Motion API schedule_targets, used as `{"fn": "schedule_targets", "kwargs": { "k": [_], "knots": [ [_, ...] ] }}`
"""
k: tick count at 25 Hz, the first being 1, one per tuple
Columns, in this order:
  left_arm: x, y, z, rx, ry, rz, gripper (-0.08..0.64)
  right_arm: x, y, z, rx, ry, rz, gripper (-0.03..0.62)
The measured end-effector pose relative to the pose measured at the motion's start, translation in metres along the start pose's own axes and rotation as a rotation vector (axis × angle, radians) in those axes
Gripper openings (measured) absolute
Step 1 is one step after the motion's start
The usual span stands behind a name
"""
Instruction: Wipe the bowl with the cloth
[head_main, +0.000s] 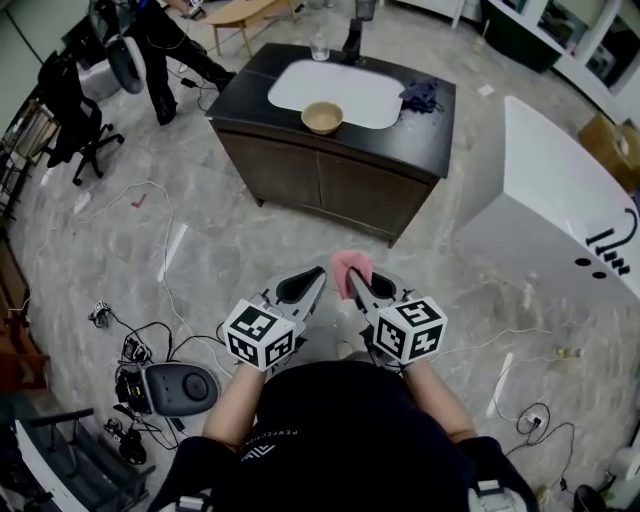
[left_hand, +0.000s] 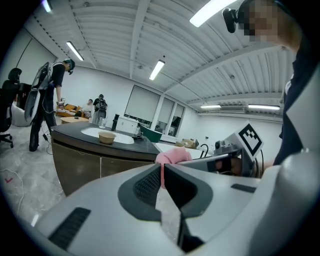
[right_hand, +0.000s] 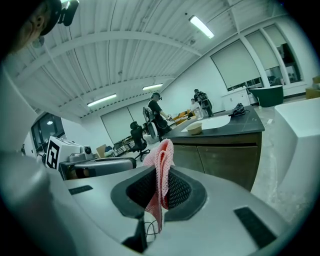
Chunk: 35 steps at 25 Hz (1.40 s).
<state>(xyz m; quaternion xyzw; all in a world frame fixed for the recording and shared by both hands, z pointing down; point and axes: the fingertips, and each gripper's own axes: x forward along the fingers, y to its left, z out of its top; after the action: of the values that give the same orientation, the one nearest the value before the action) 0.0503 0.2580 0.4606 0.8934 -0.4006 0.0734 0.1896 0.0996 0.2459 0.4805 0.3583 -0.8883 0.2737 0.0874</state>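
A tan bowl (head_main: 322, 117) stands on the white inset top (head_main: 365, 95) of a dark cabinet island across the floor, far from both grippers; it also shows small as the bowl (left_hand: 107, 136) and the bowl (right_hand: 194, 128). Close to my body, my right gripper (head_main: 357, 284) is shut on a pink mesh cloth (head_main: 351, 266), which stands up between its jaws as the cloth (right_hand: 164, 155). My left gripper (head_main: 302, 287) sits just left of it, jaws together with nothing held; its own view shows the pink cloth (left_hand: 172, 156) beyond its tips.
The dark cabinet (head_main: 330, 170) stands on a marble floor. A glass (head_main: 319, 46) and a dark rag (head_main: 422, 95) sit on it. A white table (head_main: 560, 200) is at right. Cables and a device (head_main: 180, 388) lie at left; an office chair (head_main: 70, 110) and a person (head_main: 160, 40) stand far left.
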Motion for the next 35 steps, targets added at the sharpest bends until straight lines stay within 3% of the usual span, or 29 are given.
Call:
{"fn": "schedule_targets", "kwargs": {
  "k": [14, 17, 19, 26, 35],
  "knots": [
    [0.039, 0.068, 0.030, 0.020, -0.027, 0.020, 0.011, 0.047, -0.038, 0.028, 0.031, 0.002, -0.025, 0.048],
    [0.051, 0.087, 0.035, 0.033, -0.001, 0.007, 0.025, 0.064, -0.046, 0.036, 0.039, 0.005, -0.039, 0.048],
    [0.060, 0.097, 0.038, 0.031, 0.021, -0.018, 0.097, 0.075, -0.051, 0.043, 0.048, 0.005, -0.050, 0.048],
    [0.090, 0.138, 0.053, 0.062, 0.076, -0.070, 0.098, 0.110, -0.076, 0.068, 0.081, -0.006, -0.111, 0.048],
    [0.115, 0.198, 0.068, 0.043, 0.105, -0.099, 0.098, 0.157, -0.099, 0.096, 0.105, -0.007, -0.190, 0.048]
  ]
}}
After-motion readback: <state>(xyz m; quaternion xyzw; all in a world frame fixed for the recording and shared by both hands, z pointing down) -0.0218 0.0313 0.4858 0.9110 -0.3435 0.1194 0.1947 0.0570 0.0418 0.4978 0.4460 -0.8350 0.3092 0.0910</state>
